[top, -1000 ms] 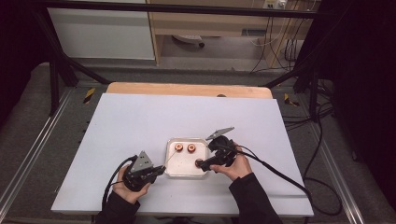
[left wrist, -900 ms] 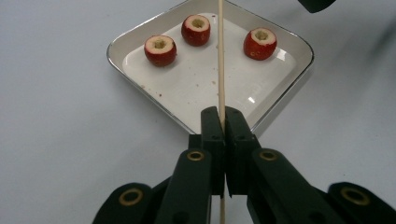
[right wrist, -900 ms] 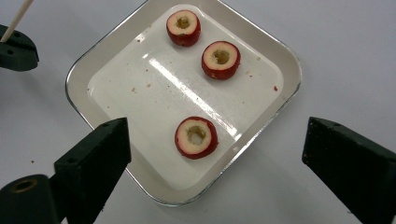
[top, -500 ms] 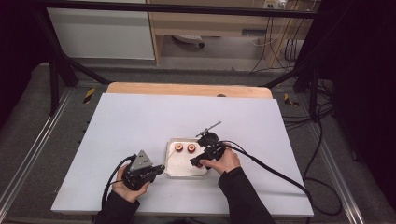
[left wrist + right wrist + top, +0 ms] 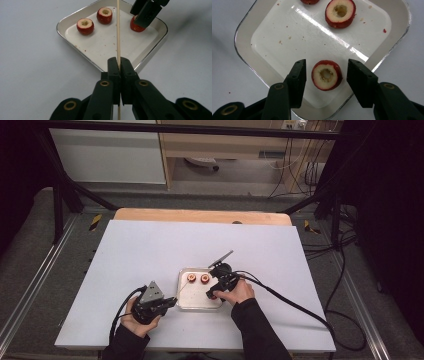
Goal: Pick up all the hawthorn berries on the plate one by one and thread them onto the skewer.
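Inside metal tray (image 5: 244, 47): three cored fruits; right hand-held gripper (image 5: 325, 72) closing, straddling one (image 5: 327, 75).

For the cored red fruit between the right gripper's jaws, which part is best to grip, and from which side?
Grip the cored red fruit on its rounded red sides, coming from above, as the right gripper does now. Its cut face with the hole points up and it sits flat in the tray, so the flanks are free. The jaws have just been closing around it but do not touch it yet.
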`<state>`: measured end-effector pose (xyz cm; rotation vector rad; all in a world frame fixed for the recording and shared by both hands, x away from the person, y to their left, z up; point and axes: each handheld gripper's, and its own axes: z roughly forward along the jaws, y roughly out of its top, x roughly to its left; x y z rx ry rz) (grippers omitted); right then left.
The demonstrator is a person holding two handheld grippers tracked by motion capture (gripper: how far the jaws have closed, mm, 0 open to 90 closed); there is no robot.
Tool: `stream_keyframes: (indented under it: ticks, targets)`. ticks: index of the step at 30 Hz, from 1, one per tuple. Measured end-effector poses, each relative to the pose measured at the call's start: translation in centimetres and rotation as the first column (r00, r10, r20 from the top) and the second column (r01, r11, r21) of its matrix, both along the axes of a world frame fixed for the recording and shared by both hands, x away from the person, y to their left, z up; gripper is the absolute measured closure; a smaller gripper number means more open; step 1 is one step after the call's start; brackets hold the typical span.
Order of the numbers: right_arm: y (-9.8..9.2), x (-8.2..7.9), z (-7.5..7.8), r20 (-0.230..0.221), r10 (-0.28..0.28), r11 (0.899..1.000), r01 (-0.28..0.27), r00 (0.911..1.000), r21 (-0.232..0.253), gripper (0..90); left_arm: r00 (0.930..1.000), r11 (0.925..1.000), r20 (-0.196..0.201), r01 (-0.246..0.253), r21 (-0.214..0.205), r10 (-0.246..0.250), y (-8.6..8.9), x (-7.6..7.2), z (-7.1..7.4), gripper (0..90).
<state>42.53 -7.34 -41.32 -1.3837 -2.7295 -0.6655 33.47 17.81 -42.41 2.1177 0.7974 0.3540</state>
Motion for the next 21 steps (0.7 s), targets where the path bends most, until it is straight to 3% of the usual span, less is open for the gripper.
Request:
stream_keyframes:
  ticks: [7,14,18,21]
  targets:
    - [0.1,0.3,-0.5,-0.021,-0.004,1.0,0.003,0.9998,-0.013,58.6,1.0,1.0,-0.002,0.001,0.002,-0.001,0.0,0.0,0.0,87.8]
    - [-0.1,0.4,-0.3,-0.027,-0.025,1.0,0.025,0.9993,-0.007,59.4,1.0,1.0,0.004,-0.003,-0.002,0.003,0.0,-0.1,0.1,87.8]
    - [-0.6,0.0,1.2,0.009,-0.047,0.995,0.046,0.9989,0.094,59.5,0.9999,1.0,0.012,-0.005,-0.009,0.005,0.1,-0.2,0.2,87.8]
    - [-1.2,-0.5,2.6,0.059,-0.08,0.981,0.068,0.995,0.182,59.5,0.9998,0.9998,0.019,-0.012,-0.018,0.012,0.1,-0.3,0.3,87.8]
